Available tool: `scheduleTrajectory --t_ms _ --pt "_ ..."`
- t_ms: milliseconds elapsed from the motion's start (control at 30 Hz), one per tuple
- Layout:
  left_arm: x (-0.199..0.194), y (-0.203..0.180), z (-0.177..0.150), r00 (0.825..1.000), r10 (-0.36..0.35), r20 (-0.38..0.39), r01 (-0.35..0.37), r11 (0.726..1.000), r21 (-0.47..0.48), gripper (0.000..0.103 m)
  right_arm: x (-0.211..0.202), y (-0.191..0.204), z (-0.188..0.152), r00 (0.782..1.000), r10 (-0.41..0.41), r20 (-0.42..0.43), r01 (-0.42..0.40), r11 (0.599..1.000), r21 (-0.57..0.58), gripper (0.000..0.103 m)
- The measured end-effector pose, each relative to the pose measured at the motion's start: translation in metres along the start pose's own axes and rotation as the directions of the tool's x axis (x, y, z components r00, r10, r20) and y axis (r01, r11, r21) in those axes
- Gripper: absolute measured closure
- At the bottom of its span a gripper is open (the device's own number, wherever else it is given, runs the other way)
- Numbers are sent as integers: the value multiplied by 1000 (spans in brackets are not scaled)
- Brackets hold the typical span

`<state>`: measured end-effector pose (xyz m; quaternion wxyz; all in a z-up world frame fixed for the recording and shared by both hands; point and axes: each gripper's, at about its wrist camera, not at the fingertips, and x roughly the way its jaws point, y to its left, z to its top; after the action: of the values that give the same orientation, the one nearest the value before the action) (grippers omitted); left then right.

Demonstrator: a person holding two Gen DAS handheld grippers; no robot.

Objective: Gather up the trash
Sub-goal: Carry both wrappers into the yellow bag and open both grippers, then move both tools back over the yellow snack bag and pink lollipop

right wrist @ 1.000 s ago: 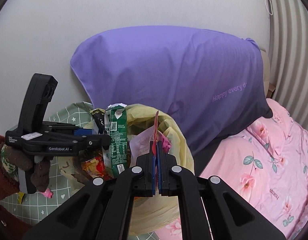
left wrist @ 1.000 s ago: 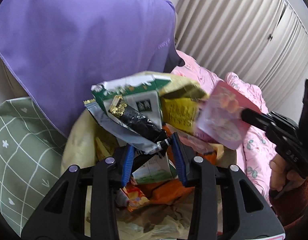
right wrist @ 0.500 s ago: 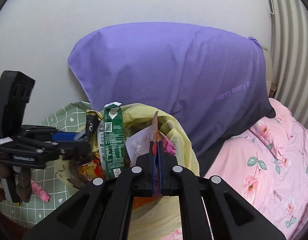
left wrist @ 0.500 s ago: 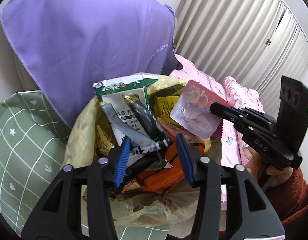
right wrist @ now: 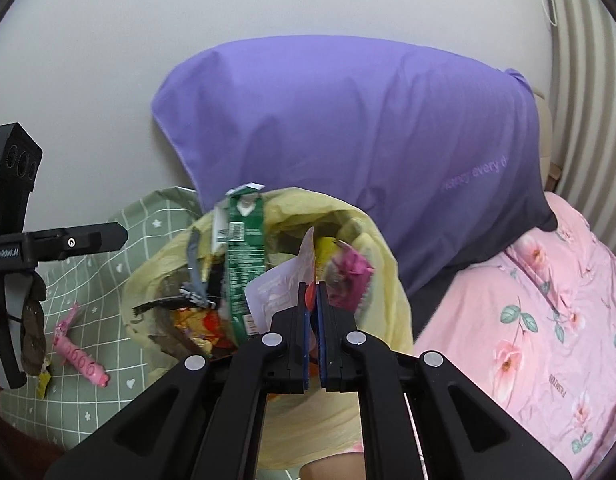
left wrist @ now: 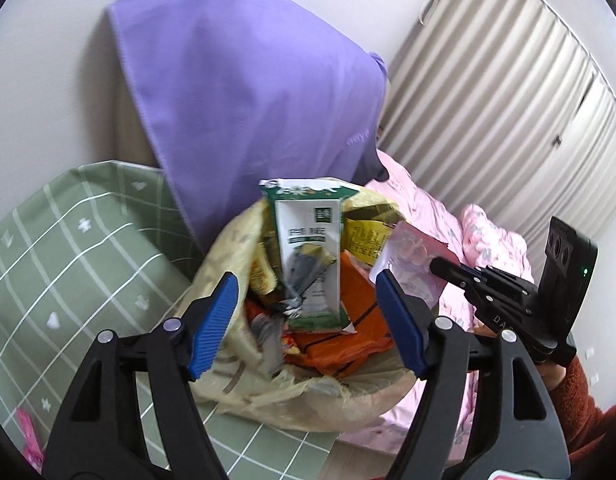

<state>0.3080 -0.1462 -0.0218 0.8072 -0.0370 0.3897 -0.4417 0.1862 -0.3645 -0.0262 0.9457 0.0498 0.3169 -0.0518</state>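
A crinkled yellow plastic trash bag (left wrist: 244, 376), stuffed with glossy wrappers and an upright green-and-white carton (left wrist: 310, 256), is seen beside a purple pillow (left wrist: 248, 92). A flat pink pouch (right wrist: 280, 288) is clamped by the right tool (right wrist: 312, 312); the left tool (left wrist: 304, 316) has just been opening, with the foil wrapper released and nothing between its ribbed blue pads

My bed (right wrist: 548, 340) wears a pink flowered sheet, and a green checked mat (left wrist: 68, 248) covers the part to my left. The yellow trash bag (left wrist: 308, 396), stuffed with wrappers, sits across the edge where mat and sheet meet. A big purple pillow (right wrist: 368, 152) leans against the wall just behind the bag. On the mat, near the bag, lie a pink wrapper (right wrist: 78, 354) and a small yellow scrap (right wrist: 43, 382).
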Motion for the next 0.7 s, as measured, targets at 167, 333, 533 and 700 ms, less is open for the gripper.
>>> scheduleTrajectory --t_ms 167,333,533,700 --pt "-16 15 -4 999 19 31 -17 999 -51 35 1 17 0 999 -15 -30 13 997 -70 97" --pt "-26 28 -8 999 32 43 -28 996 -90 35 13 30 -4 985 59 -160 -72 994 -76 97" --pt "-34 41 -21 998 35 48 -29 991 -128 35 43 60 -15 922 135 -363 -162 986 -44 96" --pt "-42 53 -28 997 39 59 -29 987 -158 34 57 70 -18 876 114 -469 -150 988 -40 65"
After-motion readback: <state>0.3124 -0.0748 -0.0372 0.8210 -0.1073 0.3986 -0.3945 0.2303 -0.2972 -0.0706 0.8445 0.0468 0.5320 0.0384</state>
